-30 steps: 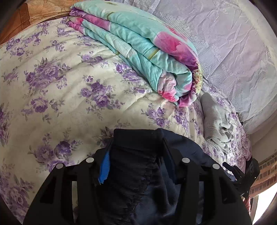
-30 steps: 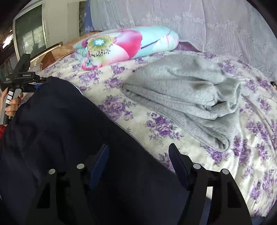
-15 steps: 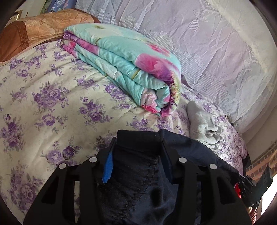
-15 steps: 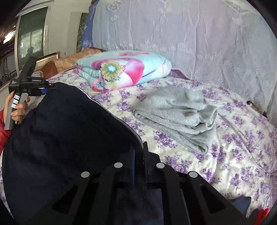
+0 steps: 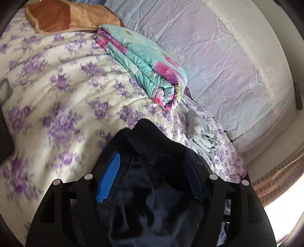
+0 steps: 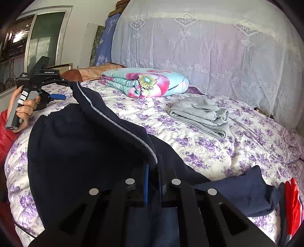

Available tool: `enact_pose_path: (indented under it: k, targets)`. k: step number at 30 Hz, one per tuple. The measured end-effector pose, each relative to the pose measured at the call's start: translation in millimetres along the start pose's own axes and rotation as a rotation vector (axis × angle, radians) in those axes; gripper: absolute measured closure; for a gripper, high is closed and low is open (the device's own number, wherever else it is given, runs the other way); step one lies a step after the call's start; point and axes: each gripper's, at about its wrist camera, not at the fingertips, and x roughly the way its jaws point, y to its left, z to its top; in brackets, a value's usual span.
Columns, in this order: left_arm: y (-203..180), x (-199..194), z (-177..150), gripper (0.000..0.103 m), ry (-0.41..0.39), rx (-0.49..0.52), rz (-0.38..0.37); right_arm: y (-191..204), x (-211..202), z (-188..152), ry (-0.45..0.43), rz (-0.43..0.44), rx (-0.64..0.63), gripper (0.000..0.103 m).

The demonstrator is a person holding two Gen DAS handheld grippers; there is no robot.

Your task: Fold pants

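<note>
Dark navy pants (image 6: 85, 142) with a thin grey side stripe hang stretched over the flowered bed (image 6: 209, 152) between the two grippers. My right gripper (image 6: 153, 163) is shut on the striped edge of the pants near the bottom of its view. My left gripper (image 6: 66, 90), held by a hand (image 6: 24, 108) in a red sleeve, carries the waist end. In the left wrist view the bunched waist (image 5: 152, 161) lies between the spread fingers of the left gripper (image 5: 152, 154). Its jaws are opening, and the blue pad (image 5: 109, 176) stands bare of the cloth.
A folded turquoise and pink quilt (image 6: 146, 83) and a folded grey garment (image 6: 201, 114) lie further back on the bed. A brown pillow (image 5: 66, 17) sits at the head. Lace cloth (image 6: 209, 47) covers the wall behind. Another dark blue cloth (image 6: 247, 191) lies at the near right.
My right gripper has shut on the pants' striped edge and pulled back, so the bed shows further away. The left gripper has drawn back too, and its fingers stand wider apart.
</note>
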Motion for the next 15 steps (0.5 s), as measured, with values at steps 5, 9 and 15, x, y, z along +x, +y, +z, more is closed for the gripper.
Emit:
enact_pose_path:
  k: [5, 9, 15]
  targets:
    - [-12, 6, -16, 0.035, 0.105, -0.060, -0.020, 7, -9, -11, -0.019, -0.009, -0.011, 0.095]
    - [-16, 30, -19, 0.036, 0.117, -0.072, 0.081, 7, -12, -18, -0.031, -0.003, 0.005, 0.095]
    - [-23, 34, -16, 0.079, 0.126, -0.063, 0.079, 7, -17, -11, -0.051, -0.008, -0.006, 0.095]
